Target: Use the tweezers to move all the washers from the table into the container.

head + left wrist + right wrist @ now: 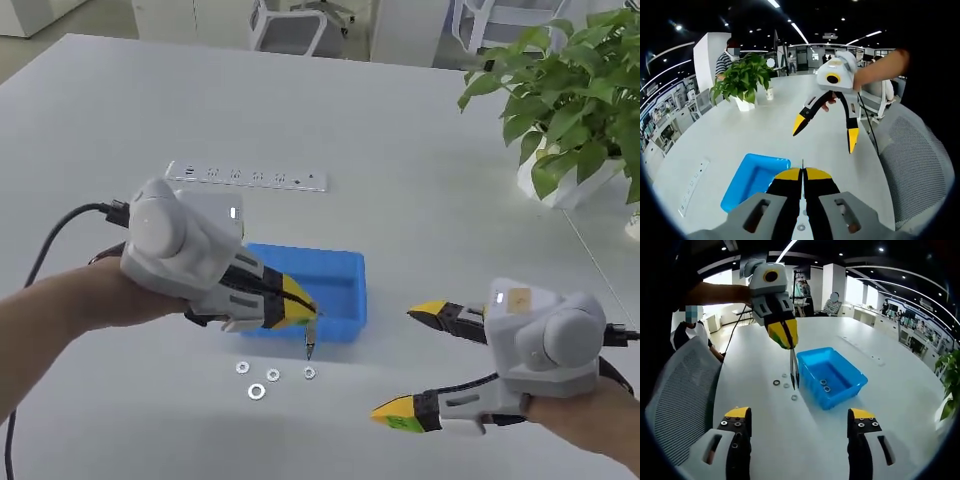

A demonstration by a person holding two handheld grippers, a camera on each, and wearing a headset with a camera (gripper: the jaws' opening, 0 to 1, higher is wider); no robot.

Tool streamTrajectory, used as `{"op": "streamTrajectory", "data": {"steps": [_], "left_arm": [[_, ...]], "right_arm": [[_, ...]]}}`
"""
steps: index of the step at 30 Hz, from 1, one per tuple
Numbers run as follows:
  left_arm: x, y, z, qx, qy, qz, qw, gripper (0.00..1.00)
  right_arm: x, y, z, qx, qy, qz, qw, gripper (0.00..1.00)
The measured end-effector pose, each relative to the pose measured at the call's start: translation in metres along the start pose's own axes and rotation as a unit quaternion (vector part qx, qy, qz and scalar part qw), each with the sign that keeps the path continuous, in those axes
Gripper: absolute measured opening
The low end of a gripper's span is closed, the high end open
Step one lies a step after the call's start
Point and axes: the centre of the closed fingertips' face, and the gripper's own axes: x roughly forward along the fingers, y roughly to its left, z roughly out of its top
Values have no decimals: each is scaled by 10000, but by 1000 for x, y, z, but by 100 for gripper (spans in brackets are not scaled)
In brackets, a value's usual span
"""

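Left gripper (300, 303) clenches tweezers (309, 342), mostly hidden between its jaws, tips near washers (272, 375) by bin (300, 251); right gripper (395, 360) gapes, empty

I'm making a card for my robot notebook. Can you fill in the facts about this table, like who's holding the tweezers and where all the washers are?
Left gripper: shut on the tweezers, which point down just in front of the container
Right gripper: open, holding nothing
Container: blue, open on top
Washers in container: two
Washers on table: four, close together in front of the container
Also on the table: power strip, potted plant
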Motion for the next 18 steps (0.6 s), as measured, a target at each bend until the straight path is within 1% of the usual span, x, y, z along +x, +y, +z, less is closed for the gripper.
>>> {"op": "streamTrajectory", "data": {"steps": [5, 8, 12, 18], "left_arm": [[5, 0, -5, -10, 48, -38, 10000, 4], [7, 0, -6, -48, 32, -54, 10000, 4], [11, -3, -11, -34, 86, -118, 9999, 4], [14, -7, -14, -29, 106, -161, 9998, 4]], "right_arm": [[1, 0, -3, 19, 6, 16, 10000, 78], [2, 1, -5, 42, 12, 33, 10000, 78], [3, 2, -8, 65, 30, 52, 10000, 78], [5, 2, -8, 79, 30, 73, 9999, 77]]}}
